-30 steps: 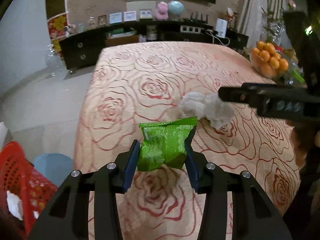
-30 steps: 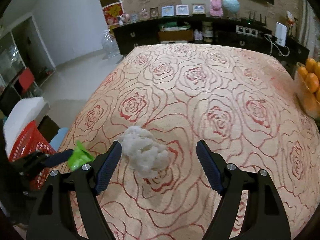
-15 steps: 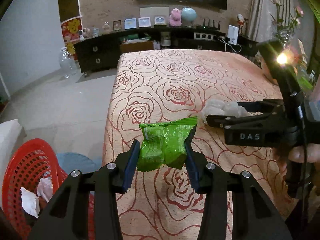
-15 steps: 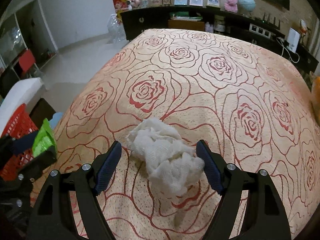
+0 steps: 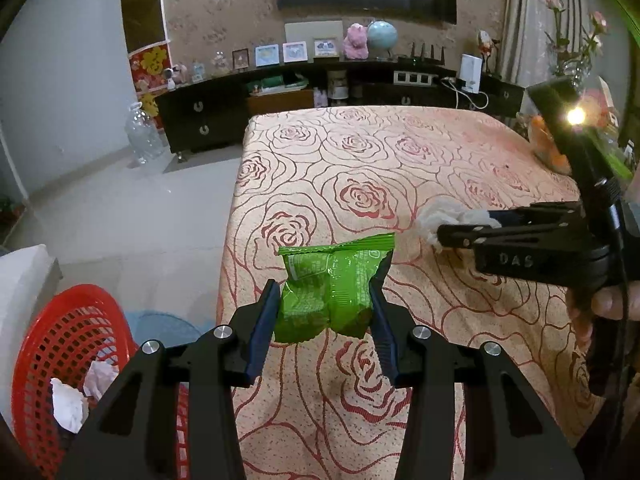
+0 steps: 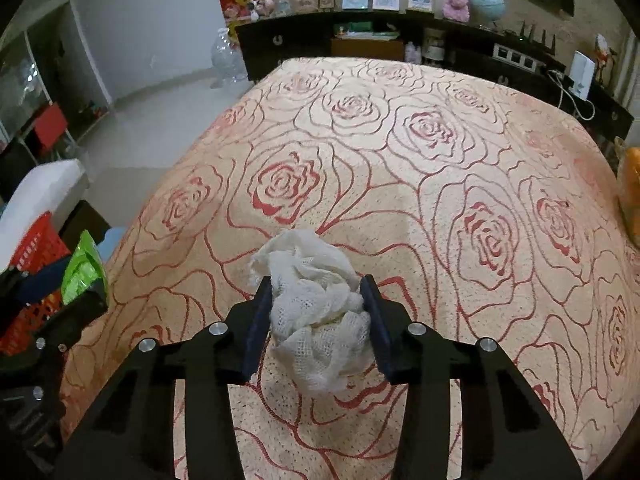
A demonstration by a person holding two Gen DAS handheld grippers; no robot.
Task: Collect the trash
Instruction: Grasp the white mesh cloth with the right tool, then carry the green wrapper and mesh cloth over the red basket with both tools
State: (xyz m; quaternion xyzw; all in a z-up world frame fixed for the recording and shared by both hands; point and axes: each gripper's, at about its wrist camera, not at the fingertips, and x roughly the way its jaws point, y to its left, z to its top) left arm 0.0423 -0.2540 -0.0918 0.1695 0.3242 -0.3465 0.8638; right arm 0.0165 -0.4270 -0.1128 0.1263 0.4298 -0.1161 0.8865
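Observation:
My left gripper [image 5: 325, 312] is shut on a crumpled green snack wrapper [image 5: 332, 284] and holds it above the table's left edge. The wrapper also shows at the left of the right wrist view [image 6: 82, 269]. My right gripper [image 6: 318, 312] is shut on a white wad of gauze-like cloth [image 6: 316, 304] on the rose-patterned tablecloth [image 6: 400, 168]. In the left wrist view the right gripper [image 5: 472, 226] reaches in from the right with the wad [image 5: 444, 216] between its jaws. A red mesh trash basket [image 5: 60, 336] stands on the floor at lower left, with crumpled white paper [image 5: 70, 404] in it.
A bowl of oranges [image 5: 548, 148] sits at the table's right edge. A dark sideboard [image 5: 280, 100] with frames and a globe lines the far wall. A clear water jug [image 5: 142, 136] stands on the floor. A white block [image 5: 20, 276] sits beside the basket.
My right gripper has closed on the white wad, which was loose between open jaws before. My left gripper has drawn back toward the table's left edge with the wrapper, bringing the basket into view.

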